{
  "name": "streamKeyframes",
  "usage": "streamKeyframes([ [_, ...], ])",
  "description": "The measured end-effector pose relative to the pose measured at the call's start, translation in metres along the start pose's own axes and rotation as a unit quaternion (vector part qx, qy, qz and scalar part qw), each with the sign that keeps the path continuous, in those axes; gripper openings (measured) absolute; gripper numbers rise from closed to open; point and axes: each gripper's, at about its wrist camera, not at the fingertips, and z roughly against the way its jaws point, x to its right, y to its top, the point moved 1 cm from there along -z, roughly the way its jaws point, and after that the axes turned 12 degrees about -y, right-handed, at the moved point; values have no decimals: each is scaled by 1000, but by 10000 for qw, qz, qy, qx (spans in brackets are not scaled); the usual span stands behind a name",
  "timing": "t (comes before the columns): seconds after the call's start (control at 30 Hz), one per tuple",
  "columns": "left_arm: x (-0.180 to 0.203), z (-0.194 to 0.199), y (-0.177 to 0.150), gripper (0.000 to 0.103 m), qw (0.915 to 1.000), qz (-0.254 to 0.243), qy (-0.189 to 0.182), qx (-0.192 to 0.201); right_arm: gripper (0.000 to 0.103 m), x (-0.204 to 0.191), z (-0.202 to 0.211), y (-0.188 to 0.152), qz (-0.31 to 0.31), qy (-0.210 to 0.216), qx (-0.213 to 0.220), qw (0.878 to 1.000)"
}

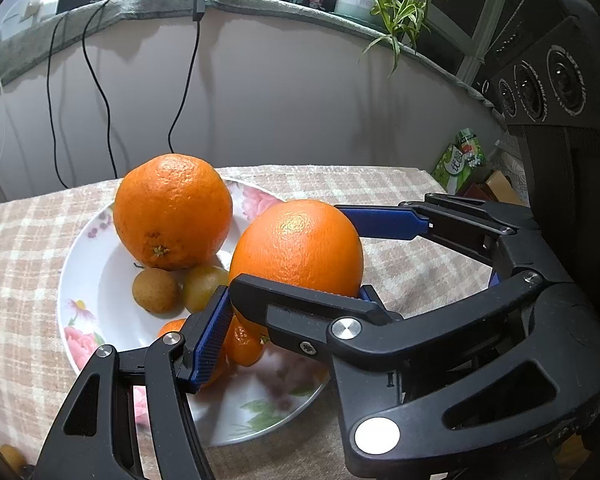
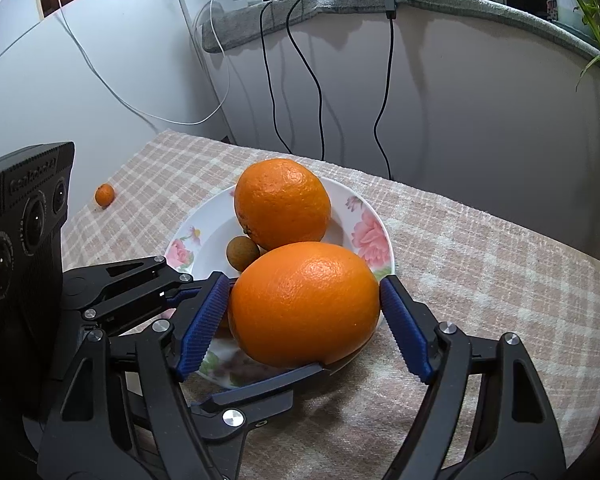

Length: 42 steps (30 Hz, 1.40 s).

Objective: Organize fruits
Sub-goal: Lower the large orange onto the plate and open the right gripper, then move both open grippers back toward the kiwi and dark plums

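A white floral plate (image 1: 100, 280) (image 2: 204, 236) sits on the checked tablecloth. On it are a big orange (image 1: 172, 210) (image 2: 282, 204), two small brown fruits (image 1: 156, 290) (image 2: 242, 254) and small tangerines (image 1: 242, 344). My right gripper (image 2: 304, 320) is shut on a second big orange (image 2: 304, 304) (image 1: 298, 248) at the plate's near edge; its blue pads (image 2: 404, 332) press both sides. In the left wrist view the right gripper (image 1: 360, 256) crosses in front. My left gripper (image 1: 212, 344) has one blue pad showing over the tangerines; its other finger is hidden.
One small tangerine (image 2: 105, 195) lies on the cloth far left of the plate. Cables hang down the wall behind the table. A potted plant (image 1: 380, 0) stands on the ledge. Green packets (image 1: 460, 160) are past the table's right edge.
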Motion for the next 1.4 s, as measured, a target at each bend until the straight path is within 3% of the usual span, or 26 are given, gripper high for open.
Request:
streamKeyframes([
  [0.2, 0, 2, 0, 64, 9999, -32, 114, 1, 80, -3, 4, 2, 51, -98, 97, 9999],
  [0.33, 1, 9, 0, 71, 9998, -55, 181, 75, 81, -1, 6, 3, 5, -176, 104, 9998],
  [0.93, -4, 52, -15, 71, 9990, 2, 317, 327, 84, 2, 39, 2, -384, -333, 385, 9980],
  [1.4, -9, 93, -31, 71, 9971, 54, 440, 615, 84, -23, 69, -1, -369, -358, 826, 9953],
])
